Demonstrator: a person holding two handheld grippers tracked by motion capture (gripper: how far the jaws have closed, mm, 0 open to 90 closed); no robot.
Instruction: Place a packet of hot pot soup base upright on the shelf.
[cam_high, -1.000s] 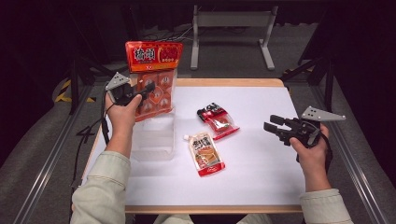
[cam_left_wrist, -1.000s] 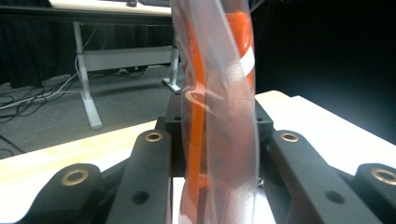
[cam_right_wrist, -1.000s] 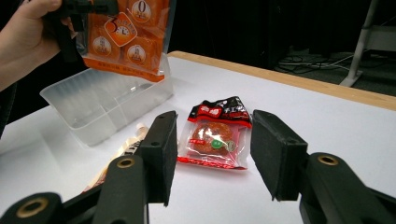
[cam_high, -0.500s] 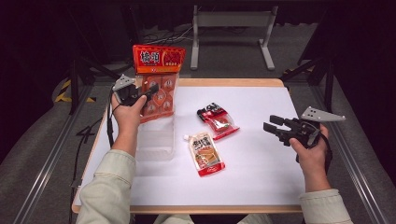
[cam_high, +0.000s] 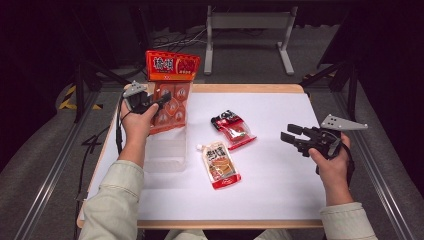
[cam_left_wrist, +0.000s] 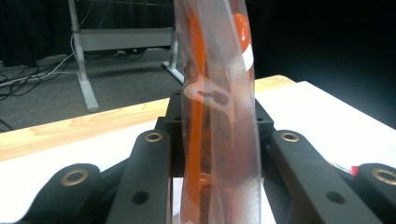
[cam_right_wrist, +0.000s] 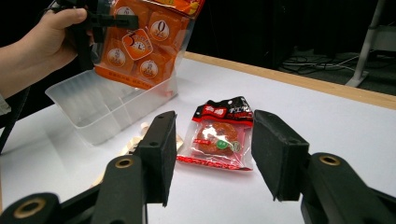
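While L gripper (cam_high: 159, 101) clamps the orange bag (cam_high: 169, 102) over, prob., the bin (cam_high: 165, 152), R gripper (cam_high: 292, 137) gapes empty.

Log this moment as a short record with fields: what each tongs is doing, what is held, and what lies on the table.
left tongs: shut on the orange snack bag, held upright above the clear plastic bin
right tongs: open, holding nothing, above the table's right side
table: white top, wooden edge
lying loose: red-and-black packet; spouted pouch nearer the person
right tongs aim: toward the red-and-black packet
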